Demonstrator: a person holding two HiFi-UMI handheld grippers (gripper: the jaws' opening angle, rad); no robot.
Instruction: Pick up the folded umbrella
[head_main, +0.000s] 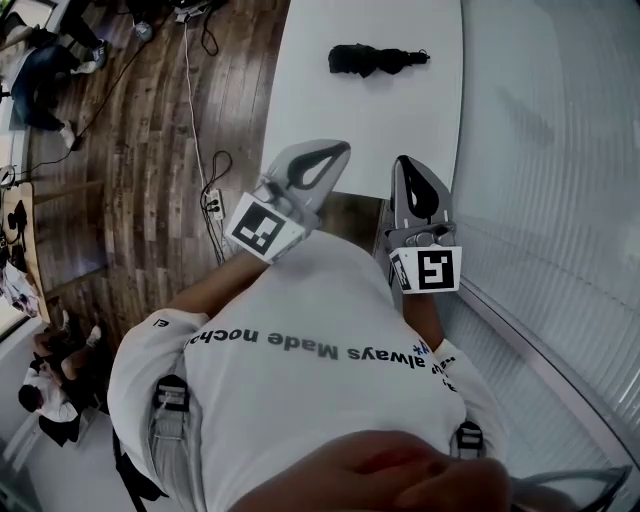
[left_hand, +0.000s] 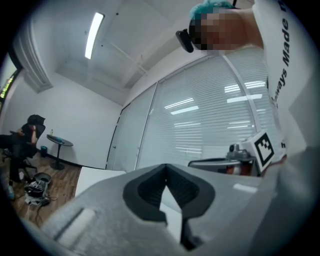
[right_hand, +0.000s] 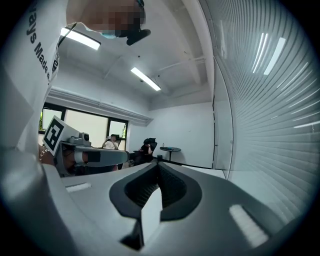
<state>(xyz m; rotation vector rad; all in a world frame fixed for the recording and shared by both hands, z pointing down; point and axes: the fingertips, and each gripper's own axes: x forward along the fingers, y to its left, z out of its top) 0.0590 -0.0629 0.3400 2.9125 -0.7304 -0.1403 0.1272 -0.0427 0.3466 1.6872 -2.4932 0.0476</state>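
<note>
Both pairs of jaws are pressed together on nothing, the left gripper (head_main: 338, 150) and the right gripper (head_main: 403, 163) held side by side over the near edge of the tabletop (head_main: 400, 130). The umbrella (head_main: 376, 60) lies well ahead of them, between their two lines. The likely trouble, I'd say, is arriving shut: closed tips would shove the bundle along the smooth top rather than take it, and how much tabletop lies beyond it is cut off from sight. Even opened in time, the jaws could pinch only loose black cloth instead of the shaft inside, and then it would sag or slide out on the lift. Neither gripper view shows the umbrella at all. Each looks level past its own tips at blinds and walls, so aiming rests on the head view, where the umbrella is small and dark. I can't tell which end is the handle, or whether a strap binds the folds
</note>
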